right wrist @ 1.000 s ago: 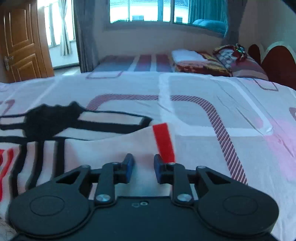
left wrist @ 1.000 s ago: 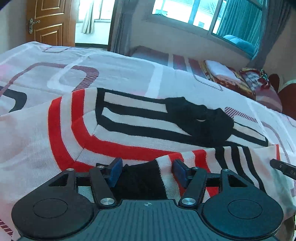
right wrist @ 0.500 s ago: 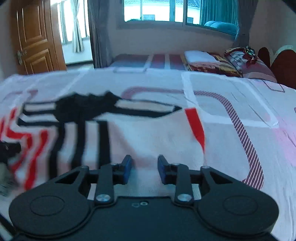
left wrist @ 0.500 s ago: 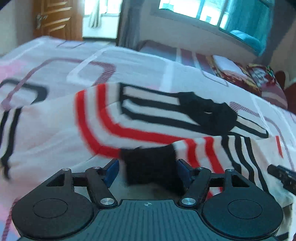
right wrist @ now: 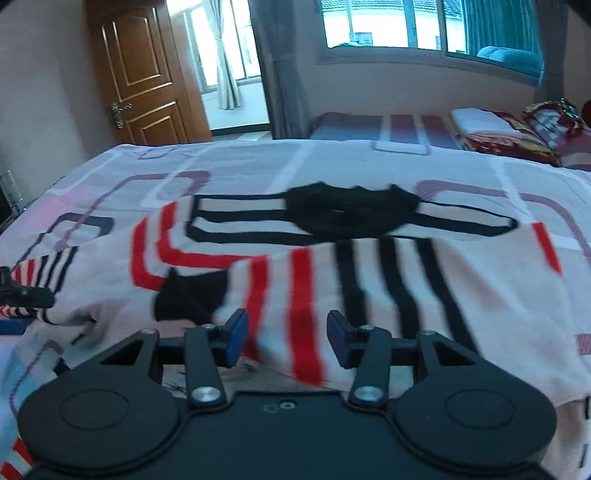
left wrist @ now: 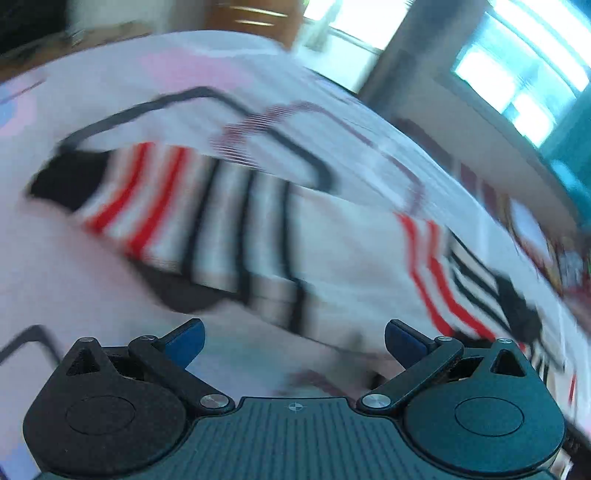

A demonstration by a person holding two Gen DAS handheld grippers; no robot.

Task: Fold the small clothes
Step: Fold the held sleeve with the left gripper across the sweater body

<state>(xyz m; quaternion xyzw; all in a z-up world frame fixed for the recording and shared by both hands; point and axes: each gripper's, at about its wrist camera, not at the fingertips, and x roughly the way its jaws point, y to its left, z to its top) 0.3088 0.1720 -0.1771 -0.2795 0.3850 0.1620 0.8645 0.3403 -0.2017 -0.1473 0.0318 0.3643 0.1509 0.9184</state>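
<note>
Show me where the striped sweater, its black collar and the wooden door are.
Striped sweater [right wrist: 306,295]: right wrist view, on a red stripe of the folded-over part.
Black collar [right wrist: 351,216]: right wrist view, middle of the neckline.
Wooden door [right wrist: 144,74]: right wrist view, upper panel.

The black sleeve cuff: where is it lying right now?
In the right wrist view the black sleeve cuff lies on the striped sweater, left of centre, just beyond the right gripper.

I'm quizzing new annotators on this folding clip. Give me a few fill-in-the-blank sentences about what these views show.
1. The striped sweater lies on a ____.
2. The sweater's collar is ____ in colour.
3. The pads of the left tool are ____, with nothing between them.
4. In the right wrist view, the wooden door stands ____ of the window.

Missing words: bed; black; open; left
</note>
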